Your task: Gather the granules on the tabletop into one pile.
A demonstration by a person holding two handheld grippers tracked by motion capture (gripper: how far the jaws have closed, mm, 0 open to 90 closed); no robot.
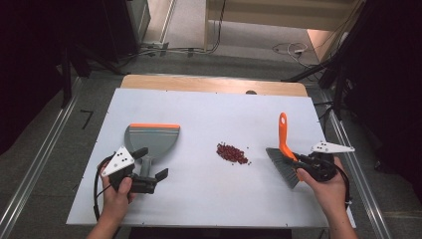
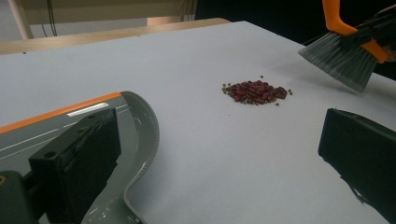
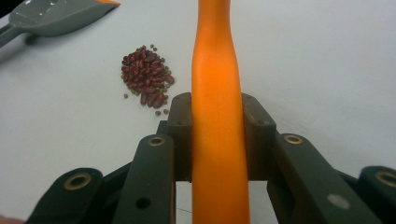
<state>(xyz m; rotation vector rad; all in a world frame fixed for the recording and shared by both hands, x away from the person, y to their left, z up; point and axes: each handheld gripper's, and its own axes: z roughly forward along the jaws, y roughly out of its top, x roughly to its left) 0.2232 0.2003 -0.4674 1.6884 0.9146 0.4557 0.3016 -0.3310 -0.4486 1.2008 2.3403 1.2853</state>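
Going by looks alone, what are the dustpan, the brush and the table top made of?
Dustpan: likely moulded grey plastic, slightly glossy, with an orange lip that may be rubber. Brush: smooth, shiny orange handle, probably plastic; fine grey bristles, seemingly synthetic. Table top: matte white sheet over a wood-toned board visible at the far edge; exact material unclear.

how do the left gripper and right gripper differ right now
The left gripper is open, with its jaws spread wide; the right gripper is shut on the brush by its orange handle. The left gripper holds nothing and sits at the handle of the dustpan, which lies flat on the table; the right gripper carries the brush, bristles toward the beans. Both are hand-held, on opposite sides of the beans.
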